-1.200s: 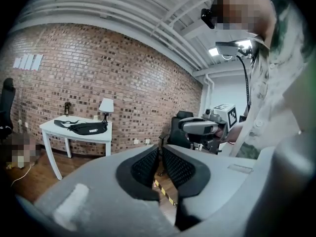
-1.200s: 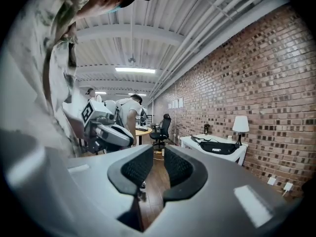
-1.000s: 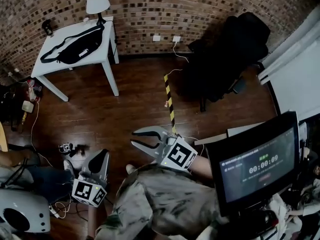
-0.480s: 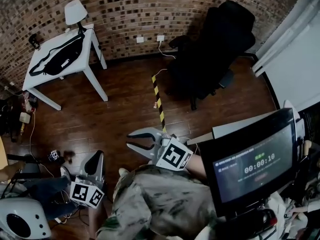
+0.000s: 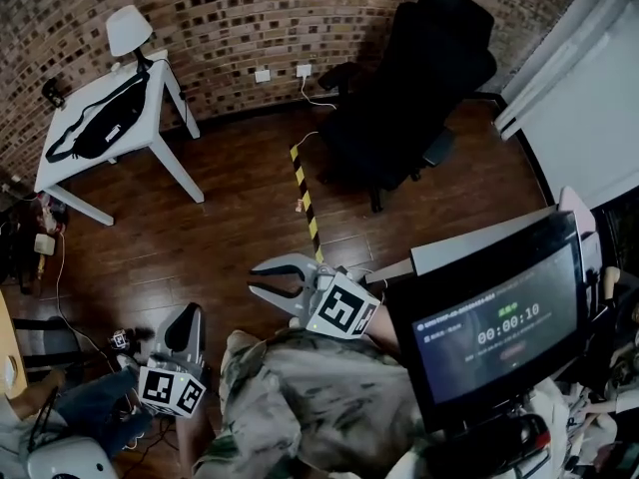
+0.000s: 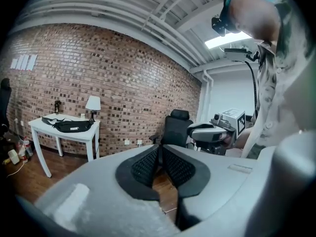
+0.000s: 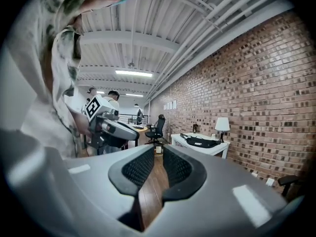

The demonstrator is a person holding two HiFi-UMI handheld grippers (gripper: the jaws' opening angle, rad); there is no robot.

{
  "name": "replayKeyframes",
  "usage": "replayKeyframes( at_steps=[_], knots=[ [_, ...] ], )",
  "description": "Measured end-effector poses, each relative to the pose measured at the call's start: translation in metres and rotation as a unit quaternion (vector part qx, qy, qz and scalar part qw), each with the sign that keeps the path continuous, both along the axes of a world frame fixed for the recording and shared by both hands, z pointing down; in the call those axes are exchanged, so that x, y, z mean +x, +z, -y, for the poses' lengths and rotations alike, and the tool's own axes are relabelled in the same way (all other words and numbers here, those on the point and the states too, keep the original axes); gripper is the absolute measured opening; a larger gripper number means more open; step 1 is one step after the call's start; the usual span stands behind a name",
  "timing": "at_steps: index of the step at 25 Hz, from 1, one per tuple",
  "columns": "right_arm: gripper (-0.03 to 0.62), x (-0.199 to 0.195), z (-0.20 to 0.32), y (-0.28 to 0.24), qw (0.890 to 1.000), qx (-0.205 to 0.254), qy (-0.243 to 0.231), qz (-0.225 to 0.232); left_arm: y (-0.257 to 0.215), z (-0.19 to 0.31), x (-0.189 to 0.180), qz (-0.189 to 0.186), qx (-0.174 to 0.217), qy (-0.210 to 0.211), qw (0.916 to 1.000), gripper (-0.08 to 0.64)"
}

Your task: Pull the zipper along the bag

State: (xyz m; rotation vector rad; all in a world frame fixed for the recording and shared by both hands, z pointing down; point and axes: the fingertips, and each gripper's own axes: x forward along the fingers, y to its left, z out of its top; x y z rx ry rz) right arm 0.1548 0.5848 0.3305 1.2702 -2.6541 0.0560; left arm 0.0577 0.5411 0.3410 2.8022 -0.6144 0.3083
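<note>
A black waist bag lies on a white table at the far left against the brick wall, well away from both grippers. The left gripper view shows the bag small and distant, and so does the right gripper view, where the bag lies on its table. My left gripper hangs low beside the person's body, its jaws together and empty. My right gripper is held in front of the person over the wood floor, its jaws apart with nothing between them.
A white lamp stands at the table's far end. A black office chair sits by the wall at the right. A yellow-black striped strip lies on the floor. A monitor with a timer is close at the right; cables and clutter lie at the left.
The head view has shifted: table, bag and chair have slid left in the picture. Both grippers stay low near the body, a little further left. The timer has ticked from 9 to 10.
</note>
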Motion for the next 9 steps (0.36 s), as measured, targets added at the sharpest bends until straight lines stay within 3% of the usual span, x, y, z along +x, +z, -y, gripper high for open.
replayKeyframes(
  at_steps=[9],
  knots=[
    [0.06,-0.025,0.047,0.021,1.0,-0.01,0.004,-0.005,0.015,0.051,-0.027,0.0,-0.012,-0.001,0.9999,0.026]
  ],
)
